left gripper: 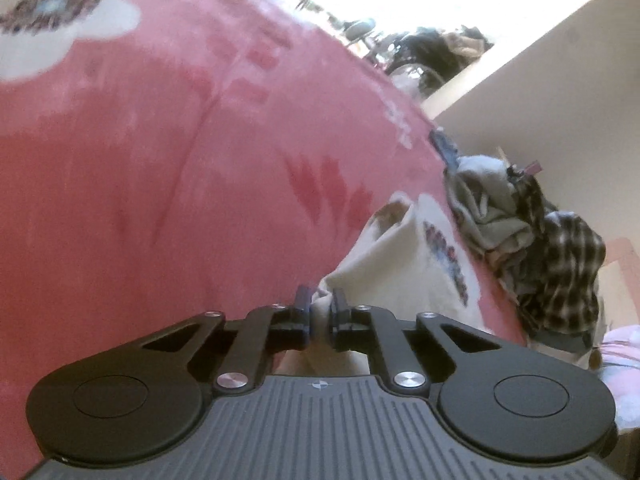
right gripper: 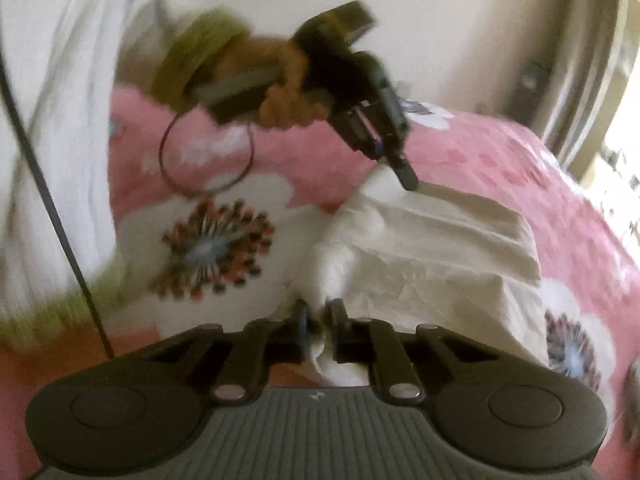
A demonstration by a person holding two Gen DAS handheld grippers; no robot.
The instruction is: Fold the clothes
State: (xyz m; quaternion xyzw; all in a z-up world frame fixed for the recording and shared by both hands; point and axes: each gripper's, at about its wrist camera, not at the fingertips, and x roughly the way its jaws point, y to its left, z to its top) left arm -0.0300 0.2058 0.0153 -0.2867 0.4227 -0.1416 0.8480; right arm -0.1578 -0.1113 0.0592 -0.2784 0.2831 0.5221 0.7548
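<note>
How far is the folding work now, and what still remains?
Done: nothing finished shows. In hand: the left gripper and right gripper each pinch the white cloth garment, which shows stepped folds on the pink flowered bedspread. Left: the heap of grey and plaid clothes at the bed's edge looks unfolded.

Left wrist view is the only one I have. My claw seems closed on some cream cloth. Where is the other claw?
Observer: The right claw is shut on the same cream garment, at its near edge.
Operator: Does the garment lie flat?
Observer: No. It lies in folds on the pink floral bedspread, and the left claw holds its far edge.
Operator: Is anything else near my claw?
Observer: A hand with an olive cuff holds it, and a thin ring-shaped loop hangs below that hand.
</note>
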